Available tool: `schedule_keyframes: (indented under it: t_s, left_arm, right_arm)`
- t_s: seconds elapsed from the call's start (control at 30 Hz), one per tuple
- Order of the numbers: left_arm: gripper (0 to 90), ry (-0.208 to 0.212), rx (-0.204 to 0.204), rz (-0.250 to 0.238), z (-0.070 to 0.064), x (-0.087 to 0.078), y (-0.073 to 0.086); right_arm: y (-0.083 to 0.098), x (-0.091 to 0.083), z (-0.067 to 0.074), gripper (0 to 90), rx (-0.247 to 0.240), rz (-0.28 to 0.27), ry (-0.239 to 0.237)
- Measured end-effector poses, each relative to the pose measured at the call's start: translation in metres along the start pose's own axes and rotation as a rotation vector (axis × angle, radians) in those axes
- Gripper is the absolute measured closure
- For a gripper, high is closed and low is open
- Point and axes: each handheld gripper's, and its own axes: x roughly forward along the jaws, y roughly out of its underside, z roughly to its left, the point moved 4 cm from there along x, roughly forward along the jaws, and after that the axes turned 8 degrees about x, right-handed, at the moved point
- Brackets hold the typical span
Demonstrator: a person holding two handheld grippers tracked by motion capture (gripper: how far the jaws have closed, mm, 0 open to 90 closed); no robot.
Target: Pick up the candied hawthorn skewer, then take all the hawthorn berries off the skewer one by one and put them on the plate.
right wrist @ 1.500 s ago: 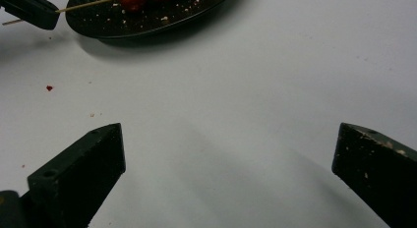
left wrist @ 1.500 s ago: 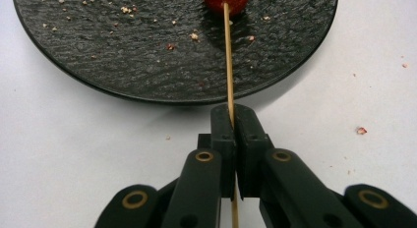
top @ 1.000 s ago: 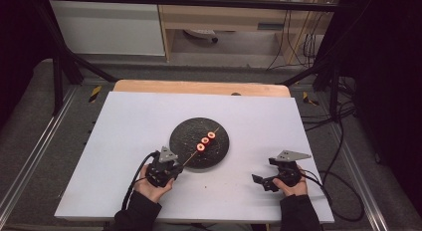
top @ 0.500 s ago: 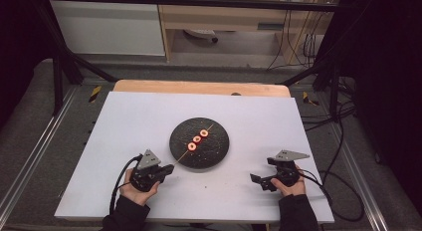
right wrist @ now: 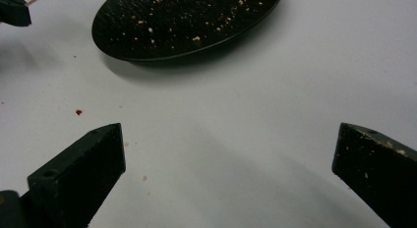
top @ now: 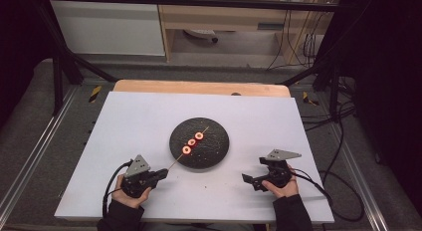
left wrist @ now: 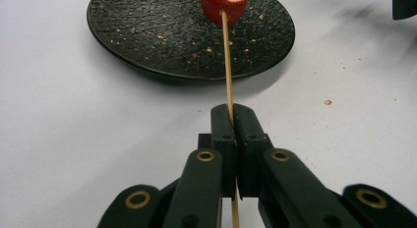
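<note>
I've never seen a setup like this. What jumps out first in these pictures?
A wooden skewer threaded with three red fruit rings lies across the black plate mid-table. The left gripper is clamped shut on the skewer's near end, while the right gripper rests open on the white tabletop beside the plate.

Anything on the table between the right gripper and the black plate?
Nothing big: the right gripper view shows bare white table between the open right gripper and the black plate, apart from scattered crumbs and a small red speck.

Wooden skewer (left wrist: 227,66), matt rough black plate (left wrist: 147,36), smooth white table (left wrist: 74,139)
</note>
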Motion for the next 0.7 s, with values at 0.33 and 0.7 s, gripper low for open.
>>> schedule_keyframes:
  t_s: [0.33, 0.7]
  left_arm:
    - [88.0, -0.005, 0.013, -0.022, -0.002, -0.002, -0.001]
    - [87.9, -0.009, 0.029, -0.039, -0.005, -0.002, -0.004]
  right_arm:
    - [-0.009, 0.009, 0.016, 0.5, -0.002, -0.001, 0.001]
    - [-0.035, 0.020, 0.043, 0.6, -0.013, -0.035, -0.019]
